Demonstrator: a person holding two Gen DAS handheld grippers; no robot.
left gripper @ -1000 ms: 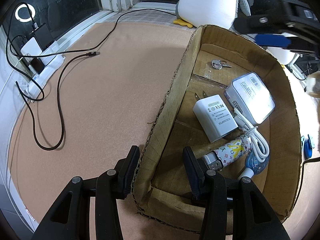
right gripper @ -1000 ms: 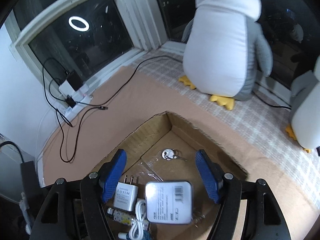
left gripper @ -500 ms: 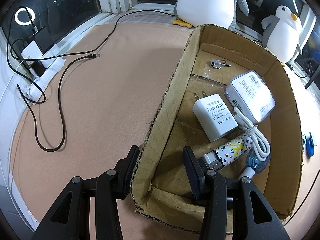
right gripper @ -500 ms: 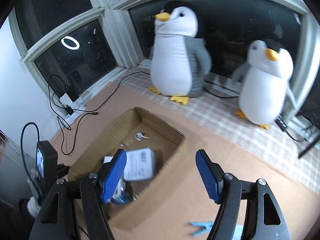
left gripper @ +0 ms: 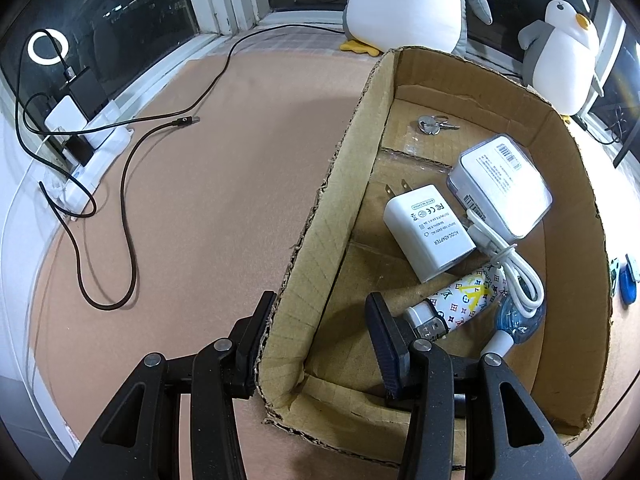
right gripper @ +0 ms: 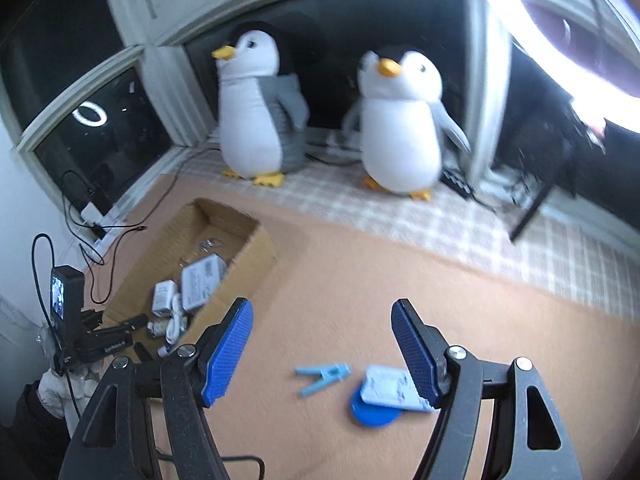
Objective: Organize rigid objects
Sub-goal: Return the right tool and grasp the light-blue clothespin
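Windows: dark panes point(right gripper: 80, 92) in white frames point(right gripper: 168, 60) ran along the far side, night outside.
Light: a bright ring lamp point(right gripper: 560, 40) glared at the upper right; its round reflection point(left gripper: 47, 46) showed in the glass.
Surface: a tan felt-like covering point(left gripper: 220, 168), bordered near the window by a pale checked cloth point(right gripper: 460, 220).
Sill: two plush penguins point(right gripper: 256, 108) stood side by side before the glass.
Left edge: a white power strip point(left gripper: 86, 160) with black cables point(left gripper: 128, 216) trailing over the surface.
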